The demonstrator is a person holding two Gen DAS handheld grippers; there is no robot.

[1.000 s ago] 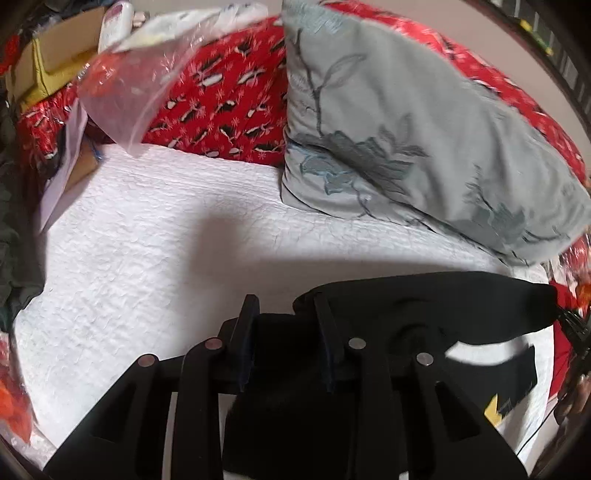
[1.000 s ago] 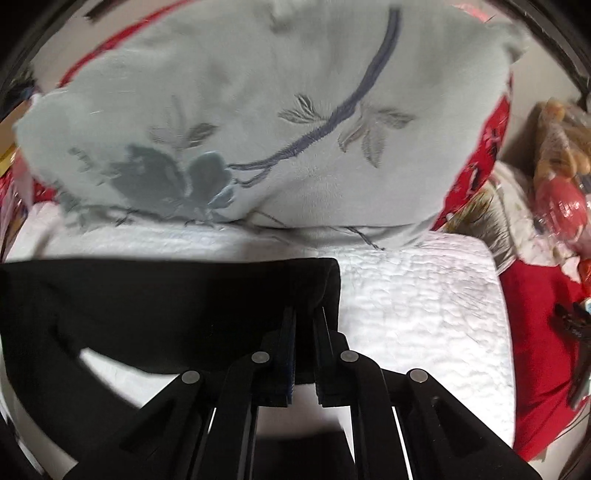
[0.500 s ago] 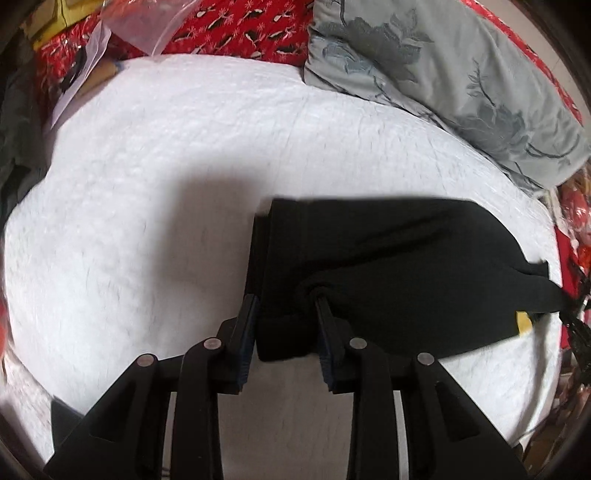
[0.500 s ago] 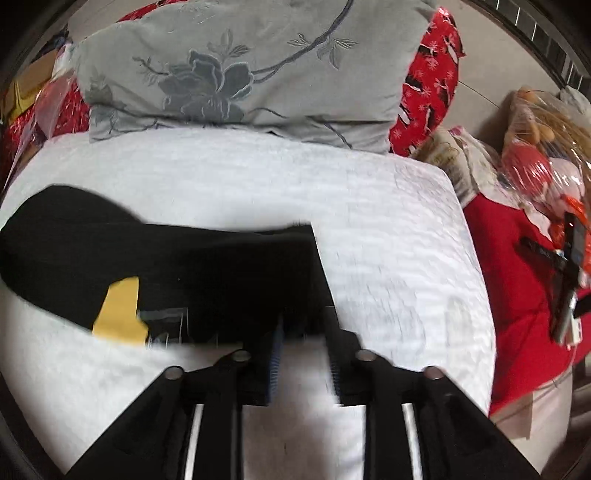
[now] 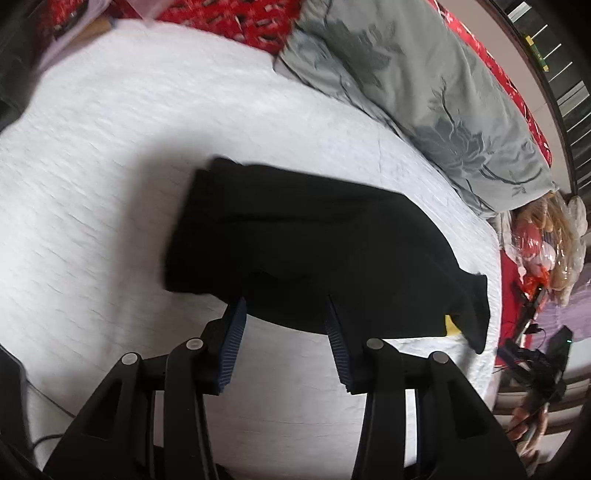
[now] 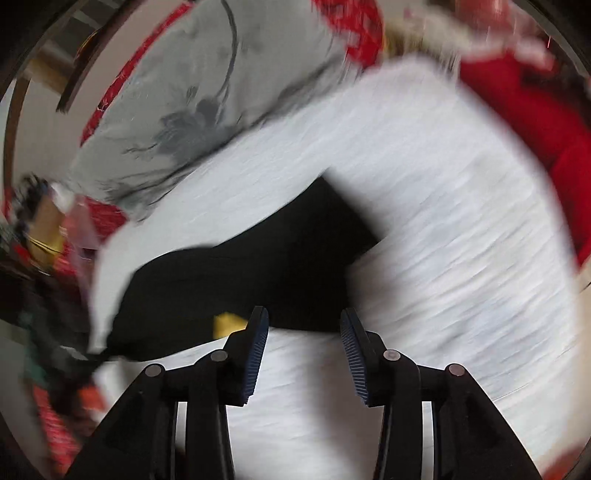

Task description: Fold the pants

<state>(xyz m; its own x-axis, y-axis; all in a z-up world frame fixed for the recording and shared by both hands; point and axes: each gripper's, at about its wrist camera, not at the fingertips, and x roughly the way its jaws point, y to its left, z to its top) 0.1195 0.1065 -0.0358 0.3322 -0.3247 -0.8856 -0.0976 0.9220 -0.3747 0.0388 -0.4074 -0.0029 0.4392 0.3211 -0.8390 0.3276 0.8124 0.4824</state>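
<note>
Both of my grippers have let go of the black pants since half a second ago and drawn back with their jaws spread.

Nearest my left gripper (image 5: 284,325), the blue ribbed pads stand wide apart, holding nothing; the pants (image 5: 314,251) lie folded just beyond its tips on the white quilt (image 5: 110,147), a yellow tag (image 5: 451,325) showing at their right end. My right gripper (image 6: 303,339) is likewise spread and empty, the pants (image 6: 258,280) ahead and to its left; this view is motion-blurred. Farther off, a grey floral pillow (image 5: 424,85) leans at the quilt's far edge against red patterned fabric (image 5: 221,22).
</note>
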